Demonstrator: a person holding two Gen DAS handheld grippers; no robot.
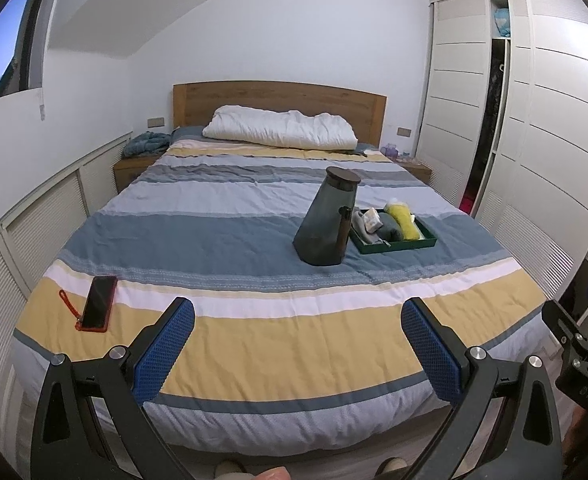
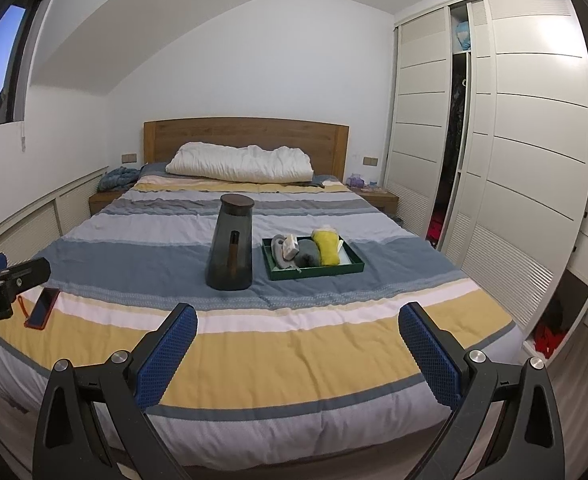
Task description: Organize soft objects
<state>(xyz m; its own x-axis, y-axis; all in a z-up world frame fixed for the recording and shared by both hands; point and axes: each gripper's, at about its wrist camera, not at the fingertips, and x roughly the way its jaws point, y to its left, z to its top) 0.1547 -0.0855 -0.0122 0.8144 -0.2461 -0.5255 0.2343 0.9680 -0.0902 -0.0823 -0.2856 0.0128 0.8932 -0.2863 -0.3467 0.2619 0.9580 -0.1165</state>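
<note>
A dark green tray [image 2: 314,274] [image 1: 410,245] lies on the striped bedspread, right of centre. In it sit a yellow rolled cloth [image 2: 326,250] [image 1: 405,221], a dark grey roll [image 2: 308,254] [image 1: 390,230], a light grey piece [image 2: 278,251] and a small white packet [image 2: 291,245] [image 1: 372,219]. A dark grey jug [image 2: 231,244] [image 1: 328,220] with a brown lid stands just left of the tray. My left gripper [image 1: 298,340] and right gripper [image 2: 298,340] both hover open over the foot of the bed, well short of the tray, holding nothing.
A phone in a red case [image 1: 99,303] [image 2: 42,307] lies near the bed's left edge. A white pillow [image 1: 279,127] rests against the wooden headboard. Nightstands flank the bed. A white wardrobe [image 2: 514,160], partly open, fills the right wall.
</note>
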